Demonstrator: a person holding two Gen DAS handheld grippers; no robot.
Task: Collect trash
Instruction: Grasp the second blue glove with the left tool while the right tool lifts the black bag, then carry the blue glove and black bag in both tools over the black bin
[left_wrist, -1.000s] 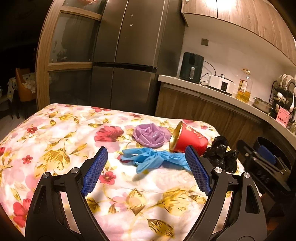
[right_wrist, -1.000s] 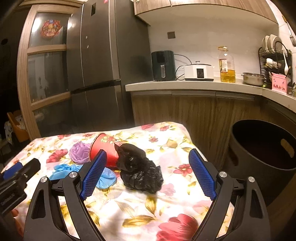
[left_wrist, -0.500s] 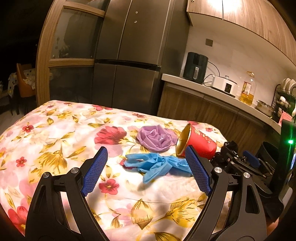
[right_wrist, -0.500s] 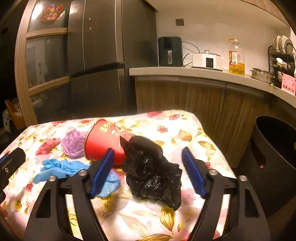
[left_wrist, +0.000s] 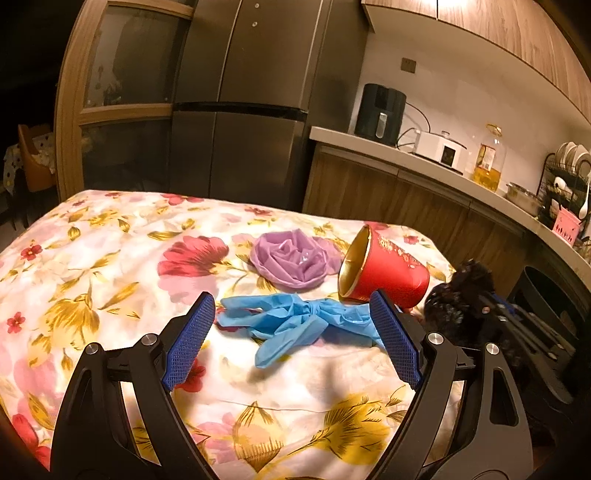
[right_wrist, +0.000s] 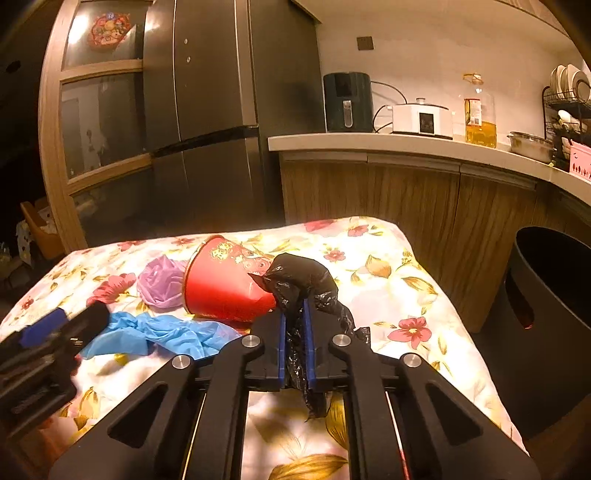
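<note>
- Kitchen at night: a floral cloth (left_wrist: 110, 280) covers the table, with a steel fridge (left_wrist: 251, 96) and a wooden counter (right_wrist: 406, 142) behind, and a dark bin (right_wrist: 546, 317) standing on the floor just past the table's right edge.
- Four pieces of trash lie together on the cloth: a crumpled black bag (right_wrist: 306, 284), a red paper cup (right_wrist: 225, 291) tipped on its side, a knotted blue glove (left_wrist: 295, 325) and a purple wad (left_wrist: 291, 258) beyond it.
- Right gripper (right_wrist: 295, 332) has its jaws pressed nearly together on the black bag; a fold of thin, glossy film sits pinched between the blue pads (right_wrist: 282, 343), with the rest bunching above and a tail hanging below.
- Black bag touches the cup's base, so the cup may be nudged when the bag goes.
- Left gripper (left_wrist: 291, 343) hovers wide open and empty over the cloth, its pads flanking the blue glove without touching it.
- Step in hand, as I judge it: the bag is grasped and not yet lifted. Next comes a lift clear of the cup, a swing right over the bin, then release.
</note>
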